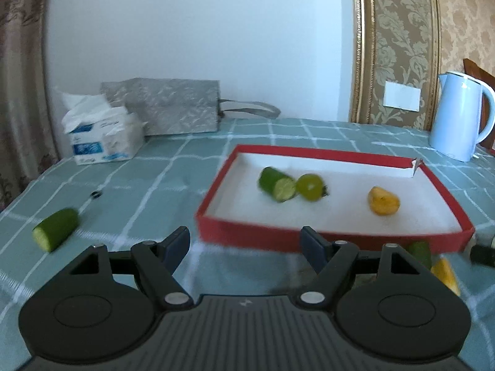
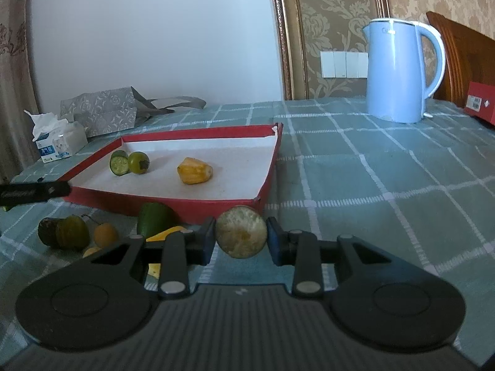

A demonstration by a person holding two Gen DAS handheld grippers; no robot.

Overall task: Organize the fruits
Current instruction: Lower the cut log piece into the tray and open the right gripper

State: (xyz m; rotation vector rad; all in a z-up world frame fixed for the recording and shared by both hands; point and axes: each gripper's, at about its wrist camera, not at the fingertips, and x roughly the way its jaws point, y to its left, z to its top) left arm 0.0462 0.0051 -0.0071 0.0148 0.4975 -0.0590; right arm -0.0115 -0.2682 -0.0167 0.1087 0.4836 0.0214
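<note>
A shallow red tray (image 1: 328, 151) (image 2: 173, 199) with a white floor holds a cut cucumber piece (image 1: 276, 184) (image 2: 119, 163), a round green fruit (image 1: 310, 187) (image 2: 139, 162) and a yellow fruit piece (image 1: 383, 200) (image 2: 194, 171). My left gripper (image 1: 246, 241) is open and empty, just in front of the tray's near wall. My right gripper (image 2: 241, 236) is shut on a round pale brownish fruit (image 2: 241, 232), held near the tray's front right corner. Another cucumber piece (image 1: 56, 228) lies on the cloth to the left.
Loose fruits lie before the tray: a green piece (image 2: 153, 220), two dark green ones (image 2: 63, 232), a small orange one (image 2: 105, 234), yellow pieces (image 2: 164, 232). A blue kettle (image 2: 399, 71), a tissue pack (image 1: 99, 136), a grey bag (image 1: 167, 105) and a red box (image 2: 479, 102) stand around.
</note>
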